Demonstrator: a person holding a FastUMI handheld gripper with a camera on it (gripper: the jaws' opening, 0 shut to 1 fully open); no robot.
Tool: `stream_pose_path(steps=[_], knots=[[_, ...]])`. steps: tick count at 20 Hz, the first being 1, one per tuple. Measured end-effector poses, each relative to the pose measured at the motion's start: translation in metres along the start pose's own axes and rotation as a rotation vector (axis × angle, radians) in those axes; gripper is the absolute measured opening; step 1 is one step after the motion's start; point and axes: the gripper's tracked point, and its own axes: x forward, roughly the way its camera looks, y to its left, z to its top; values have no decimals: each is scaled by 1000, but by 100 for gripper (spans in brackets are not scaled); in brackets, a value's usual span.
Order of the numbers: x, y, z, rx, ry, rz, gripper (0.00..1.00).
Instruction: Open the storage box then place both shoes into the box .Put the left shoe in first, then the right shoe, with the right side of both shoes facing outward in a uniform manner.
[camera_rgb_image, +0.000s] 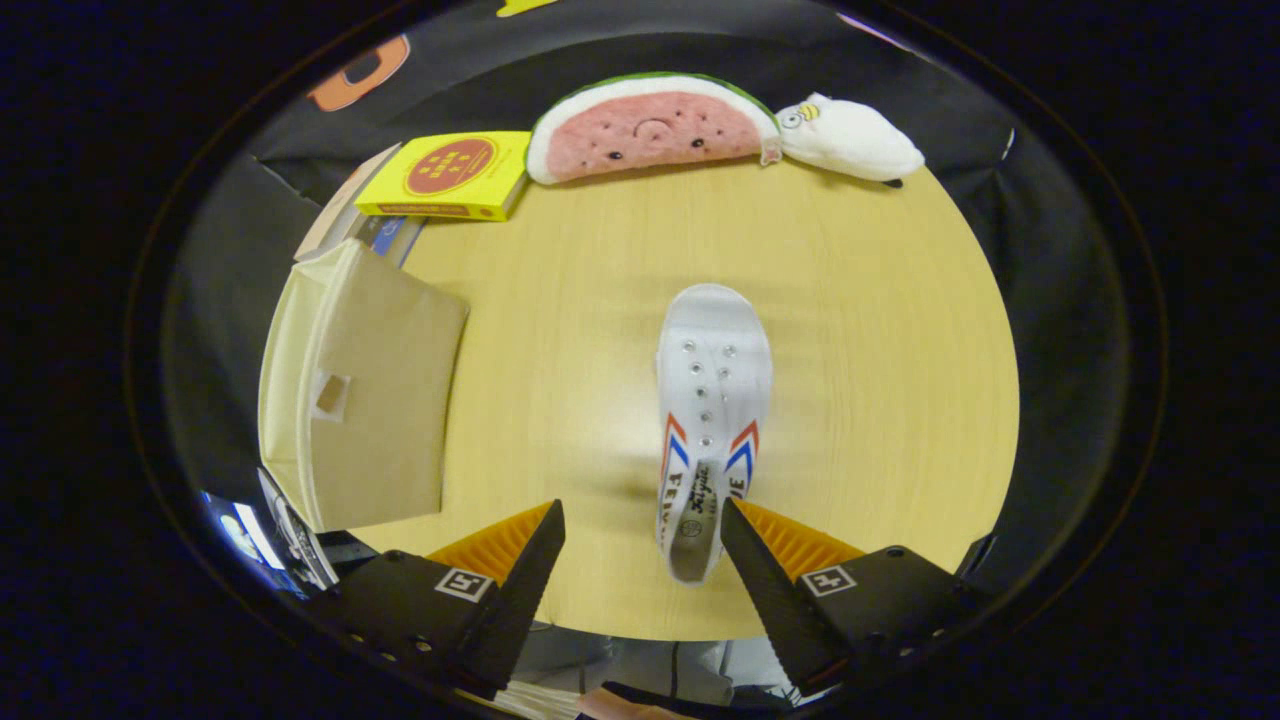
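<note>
Fingers: gripper (643, 535) spread wide, holding nothing; heel of shoe (711, 430) sits between the tips, likely lined up for a heel grasp.
Shoe: white, toe pointing away, flat on bench (880, 330); side lettering unreadable.
Storage box (375, 400): left of shoe, well apart.
Far edge: yellow box (450, 178), watermelon plush (650, 125), white plush (850, 138).

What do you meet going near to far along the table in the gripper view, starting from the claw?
Open claw with its fingers spread around the heel of the white shoe → bare stretch of wooden table → watermelon plush at the far edge, against the booth wall.
</note>
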Motion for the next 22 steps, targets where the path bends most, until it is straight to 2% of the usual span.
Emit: stream_pose_path(steps=[4,7,10,11,14,15,16,18,22], knots=[[23,-45,-3,-4,0,-88,96],[39,-59,-6,-33,9,-99,95],[53,-80,0,-73,-18,-196,95],[58,-74,2,-58,-28,-178,95],[74,-58,6,-19,-20,-99,50],[75,-59,5,-9,-18,-103,35],[75,-63,9,-6,-31,-113,24],[77,-60,8,22,-30,-79,2],[73,-61,3,38,-6,52,0]])
